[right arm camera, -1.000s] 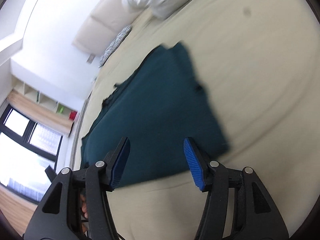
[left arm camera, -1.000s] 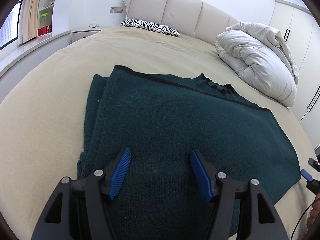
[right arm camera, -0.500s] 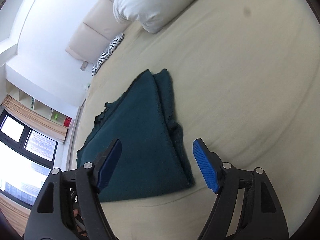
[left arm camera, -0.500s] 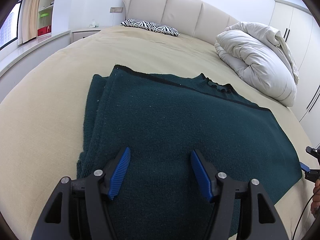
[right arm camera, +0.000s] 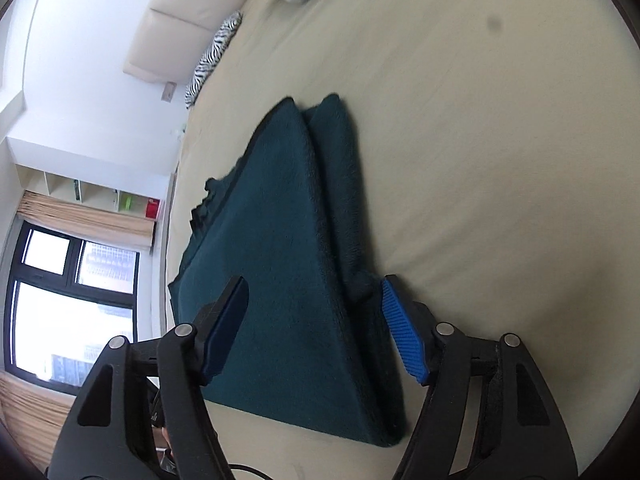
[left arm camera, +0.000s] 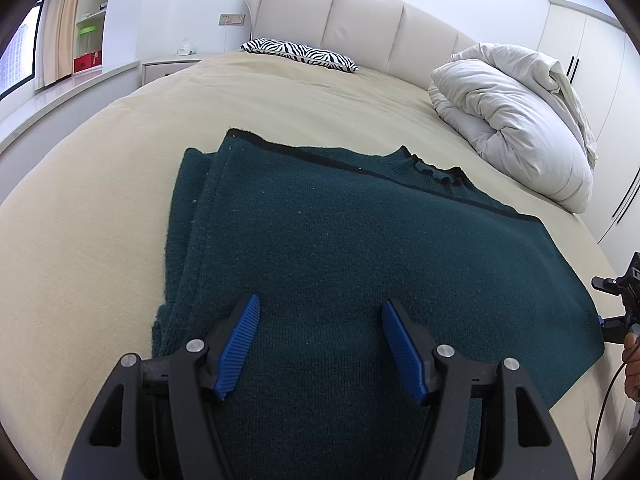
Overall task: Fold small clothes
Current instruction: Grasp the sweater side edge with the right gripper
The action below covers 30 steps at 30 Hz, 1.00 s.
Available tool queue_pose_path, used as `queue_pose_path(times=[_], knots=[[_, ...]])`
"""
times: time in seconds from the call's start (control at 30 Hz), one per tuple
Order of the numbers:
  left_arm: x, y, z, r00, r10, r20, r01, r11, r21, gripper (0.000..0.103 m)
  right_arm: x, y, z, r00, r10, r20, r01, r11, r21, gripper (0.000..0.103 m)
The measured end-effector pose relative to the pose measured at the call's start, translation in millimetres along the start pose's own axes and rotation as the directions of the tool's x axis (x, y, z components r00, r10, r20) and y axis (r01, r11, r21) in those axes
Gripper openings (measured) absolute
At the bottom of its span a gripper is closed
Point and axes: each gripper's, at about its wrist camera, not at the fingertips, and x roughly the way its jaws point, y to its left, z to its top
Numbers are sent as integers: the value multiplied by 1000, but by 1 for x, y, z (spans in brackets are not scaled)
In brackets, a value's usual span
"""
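Left wrist view shows the left gripper [left arm camera: 320, 340] spread wide and empty over one folded dark green sweater [left arm camera: 360, 248] on the beige bed [left arm camera: 100, 200], the right gripper [right arm camera: 314, 324] equally agape at its folded edge, bare sheet all round.

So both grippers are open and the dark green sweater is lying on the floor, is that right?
Not quite. The sweater lies on the bed, not the floor, as the left wrist view shows. Both the left gripper and the right gripper are indeed open.
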Motion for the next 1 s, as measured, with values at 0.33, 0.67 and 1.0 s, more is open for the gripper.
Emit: queue_pose_path(times=[0.33, 0.67, 1.0], knots=[[0, 1, 0, 1000, -10, 1, 10, 1000, -3, 66, 21, -2, 4, 996, 16, -93, -8, 997, 79, 46], [0, 2, -1, 1000, -10, 0, 10, 1000, -3, 66, 44, 9, -7, 995, -7, -96, 12, 999, 53, 20], [-1, 3, 1, 1000, -27, -2, 27, 1000, -13, 67, 45, 44, -18, 977, -213, 3, 213, 976, -47, 15]])
